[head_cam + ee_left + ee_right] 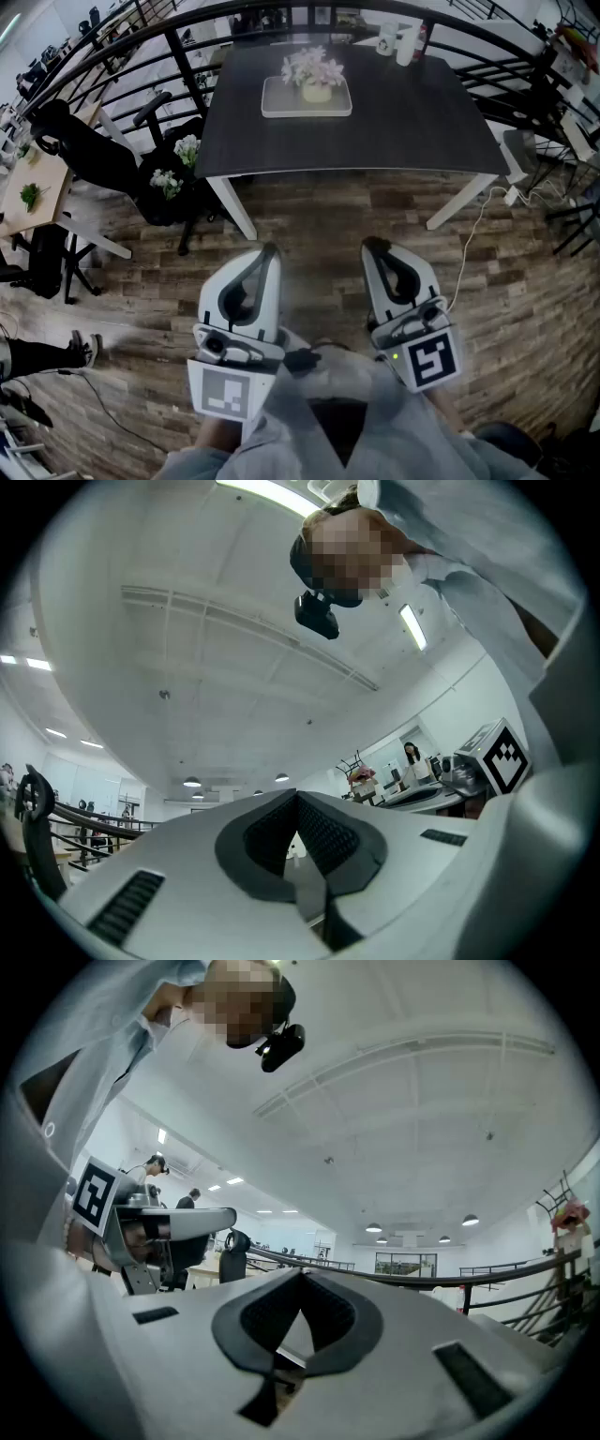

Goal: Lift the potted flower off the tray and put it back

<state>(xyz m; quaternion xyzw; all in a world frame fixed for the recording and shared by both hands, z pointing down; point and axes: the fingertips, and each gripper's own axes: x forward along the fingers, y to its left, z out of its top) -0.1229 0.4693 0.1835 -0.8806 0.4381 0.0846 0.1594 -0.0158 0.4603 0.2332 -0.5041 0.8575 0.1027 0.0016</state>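
Where the dark table (394,122) stands in the upper middle of the head view, the potted flower (314,70), pale pink and white blooms in a cream pot, is seen upright on the grey rectangular tray (279,103). White mugs (398,39) are set at the table's upper right corner. A wood-plank floor (328,216) and a curved black railing (112,56) are shown around it. The left gripper (269,249) and right gripper (374,244) are held low in the frame, well apart from the table, jaws closed together on nothing.

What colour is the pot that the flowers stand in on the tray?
Pale cream-yellow. The pot shows best in the head view, standing on the tray.
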